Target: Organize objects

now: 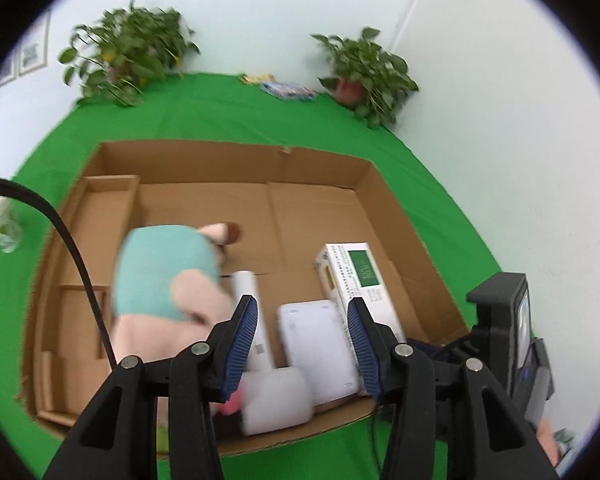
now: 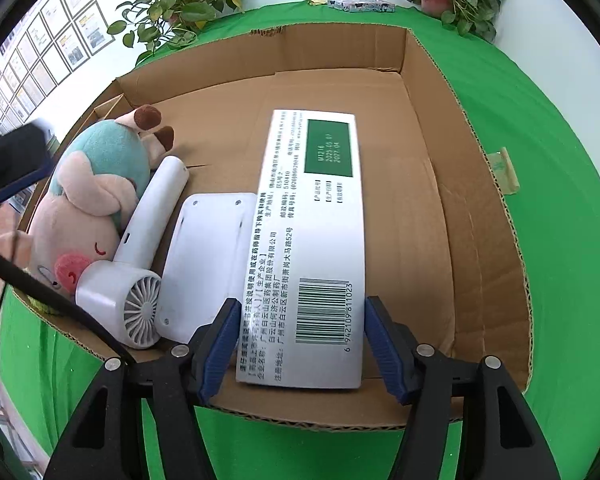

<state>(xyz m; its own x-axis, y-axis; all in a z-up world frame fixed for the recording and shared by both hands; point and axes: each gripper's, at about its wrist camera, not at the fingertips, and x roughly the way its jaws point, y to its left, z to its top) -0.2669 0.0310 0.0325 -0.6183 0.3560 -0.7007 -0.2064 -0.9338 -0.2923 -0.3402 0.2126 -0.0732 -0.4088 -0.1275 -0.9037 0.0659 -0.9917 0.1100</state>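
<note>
An open cardboard box (image 1: 332, 160) (image 2: 480, 184) lies on a green cloth. Inside lie a plush pig with a teal cap (image 1: 160, 276) (image 2: 84, 208), a white hair dryer (image 1: 276, 400) (image 2: 140, 248), a flat white device (image 1: 320, 344) (image 2: 208, 252) and a long white medicine carton with a green label (image 1: 360, 280) (image 2: 312, 240). My left gripper (image 1: 302, 312) is open and empty above the box's near side. My right gripper (image 2: 300, 344) is open, its fingers on either side of the carton's near end, which rests in the box.
Two potted plants (image 1: 128, 52) (image 1: 364, 68) stand at the cloth's far edge, with a small patterned packet (image 1: 288, 90) (image 2: 360, 4) between them. A can (image 1: 0, 224) stands left of the box. The right gripper's body (image 1: 508, 328) is at the box's right corner.
</note>
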